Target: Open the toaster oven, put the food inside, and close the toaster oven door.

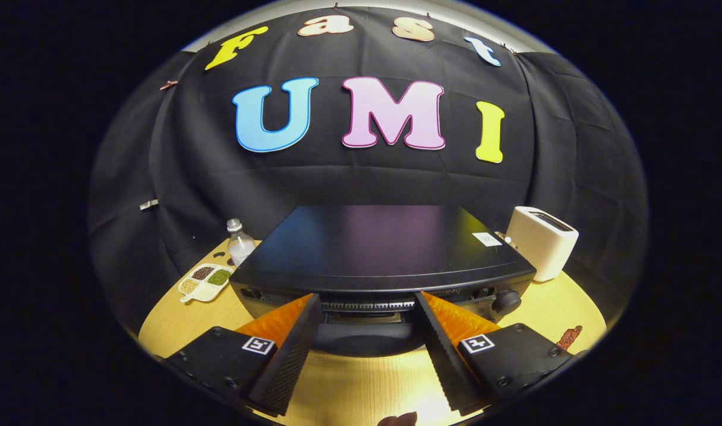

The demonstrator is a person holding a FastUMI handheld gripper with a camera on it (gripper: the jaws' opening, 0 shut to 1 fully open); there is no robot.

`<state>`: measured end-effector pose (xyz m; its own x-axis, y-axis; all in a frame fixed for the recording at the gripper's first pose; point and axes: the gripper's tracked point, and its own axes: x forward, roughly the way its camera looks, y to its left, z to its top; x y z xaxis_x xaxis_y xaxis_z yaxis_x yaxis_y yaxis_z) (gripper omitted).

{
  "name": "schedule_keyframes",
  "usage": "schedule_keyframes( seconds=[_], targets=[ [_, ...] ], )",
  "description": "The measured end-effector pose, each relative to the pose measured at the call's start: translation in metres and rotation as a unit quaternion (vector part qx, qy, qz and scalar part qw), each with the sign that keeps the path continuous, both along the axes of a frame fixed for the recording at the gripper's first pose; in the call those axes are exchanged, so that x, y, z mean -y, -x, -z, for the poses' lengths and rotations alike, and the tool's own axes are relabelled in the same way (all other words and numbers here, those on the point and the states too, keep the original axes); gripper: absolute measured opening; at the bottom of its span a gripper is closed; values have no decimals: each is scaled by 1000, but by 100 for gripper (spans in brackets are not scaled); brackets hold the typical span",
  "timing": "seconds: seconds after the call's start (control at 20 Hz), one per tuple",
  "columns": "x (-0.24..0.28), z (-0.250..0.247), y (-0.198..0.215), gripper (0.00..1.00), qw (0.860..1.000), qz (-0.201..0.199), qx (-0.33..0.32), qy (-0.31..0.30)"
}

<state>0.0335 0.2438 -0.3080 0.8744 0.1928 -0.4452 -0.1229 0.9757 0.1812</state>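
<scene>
The gripper (367, 307) hangs with its fingers spread wide and empty either side of the black metal toaster oven (379, 254) on the pale wooden table (349, 384), apparently lined up on the handle of the closed door. A white divided dish (205, 282) beside it holds dark, green and tan grains; a clear plastic bottle (239, 242) stands behind.

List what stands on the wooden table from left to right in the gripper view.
White divided tray of grains → clear plastic bottle → black toaster oven, open gripper at its door handle → cream pop-up toaster.
</scene>
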Motion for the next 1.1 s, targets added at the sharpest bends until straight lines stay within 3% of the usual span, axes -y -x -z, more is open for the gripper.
schedule_keyframes(
  seconds=[0.3,0.5,0.7,1.1],
  targets=[
    [1,9,12,98,1000,0,-14,-2],
    [5,26,71,98,1000,-2,-30,1],
    [4,41,86,98,999,-2,-54,-3],
    [3,100,134,97,988,-17,-153,3]
  ],
)
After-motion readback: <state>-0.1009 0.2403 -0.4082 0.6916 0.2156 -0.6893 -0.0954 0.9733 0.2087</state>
